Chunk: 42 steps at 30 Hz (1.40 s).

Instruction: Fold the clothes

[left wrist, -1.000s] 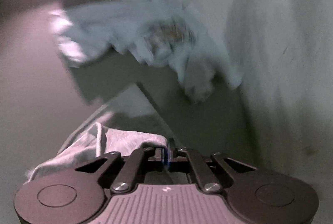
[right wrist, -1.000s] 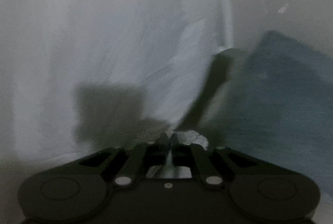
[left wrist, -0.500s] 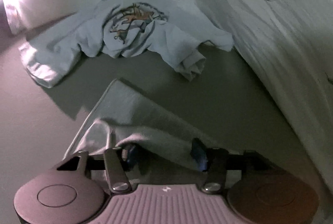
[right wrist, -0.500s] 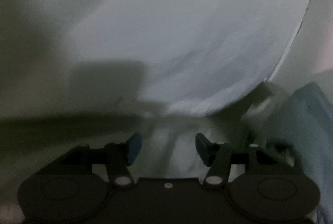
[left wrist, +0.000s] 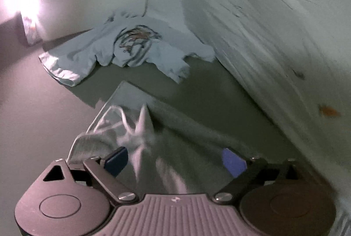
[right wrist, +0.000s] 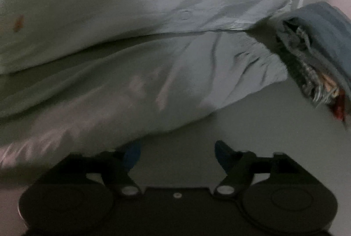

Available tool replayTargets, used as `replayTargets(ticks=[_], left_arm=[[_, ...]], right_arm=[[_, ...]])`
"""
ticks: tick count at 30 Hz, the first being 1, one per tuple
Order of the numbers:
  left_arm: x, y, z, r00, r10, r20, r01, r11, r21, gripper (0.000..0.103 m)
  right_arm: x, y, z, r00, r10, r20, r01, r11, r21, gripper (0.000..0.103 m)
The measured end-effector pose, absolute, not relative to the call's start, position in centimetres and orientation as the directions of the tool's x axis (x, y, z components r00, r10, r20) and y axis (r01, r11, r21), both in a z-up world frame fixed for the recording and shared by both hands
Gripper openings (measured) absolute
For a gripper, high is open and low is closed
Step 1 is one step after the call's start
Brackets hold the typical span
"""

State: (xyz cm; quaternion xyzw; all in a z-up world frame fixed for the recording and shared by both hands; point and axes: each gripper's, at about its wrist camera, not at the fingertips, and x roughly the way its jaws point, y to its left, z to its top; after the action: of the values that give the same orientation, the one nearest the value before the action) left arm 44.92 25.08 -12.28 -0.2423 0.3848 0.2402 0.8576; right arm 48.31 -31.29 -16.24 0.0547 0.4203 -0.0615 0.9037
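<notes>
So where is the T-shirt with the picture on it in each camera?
Left wrist: the crumpled printed T-shirt lies upper centre-left, beyond the open left gripper.
Right wrist: not in it.
Shared landmark: the big white sheet, right side in the left view, filling the upper part of the right view.

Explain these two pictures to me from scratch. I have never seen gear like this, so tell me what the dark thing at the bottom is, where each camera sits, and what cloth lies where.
Each picture comes from a camera mounted on a hand-held, two-fingered gripper, looking forward along its fingers. No robot arm is involved; a person carries one gripper in each hand.

In the left wrist view, the left gripper stands open over a grey garment lying on the surface, gripping nothing. Farther off lies a crumpled pale T-shirt with a print. A large white cloth fills the right side.

In the right wrist view, the right gripper is also open and empty. Ahead lies white cloth, probably that same one, and at right a blue folded garment.
</notes>
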Motion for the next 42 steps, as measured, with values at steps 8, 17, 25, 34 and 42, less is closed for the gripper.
replayTargets(ticks=[8, 17, 25, 34, 42], left_arm=[[38.2, 22.3, -14.0, 0.487, 0.229, -0.843, -0.564, 0.82, -0.103, 0.095], [38.2, 29.7, -14.4, 0.579, 0.151, -0.801, -0.471, 0.864, -0.178, 0.093], [46.4, 35.5, -15.8, 0.641, -0.12, -0.758, -0.122, 0.959, -0.256, 0.089], [55.3, 38.2, -20.4, 0.534, -0.211, -0.819, -0.038, 0.961, -0.273, 0.006], [59.9, 43.8, -20.7, 0.54, -0.205, -0.816, -0.031, 0.964, -0.263, 0.012]], right_arm=[[40.9, -25.5, -17.8, 0.638, 0.074, -0.767, -0.05, 0.997, 0.054, 0.087], [37.9, -17.0, -17.3, 0.657, 0.035, -0.753, -0.155, 0.984, -0.09, 0.086], [40.0, -2.5, -16.5, 0.662, -0.071, -0.747, -0.032, 0.992, -0.122, 0.049], [39.9, 10.3, -15.3, 0.659, -0.033, -0.752, -0.144, 0.975, -0.169, 0.05], [41.8, 16.3, -14.7, 0.704, -0.011, -0.71, -0.258, 0.928, -0.27, 0.049]])
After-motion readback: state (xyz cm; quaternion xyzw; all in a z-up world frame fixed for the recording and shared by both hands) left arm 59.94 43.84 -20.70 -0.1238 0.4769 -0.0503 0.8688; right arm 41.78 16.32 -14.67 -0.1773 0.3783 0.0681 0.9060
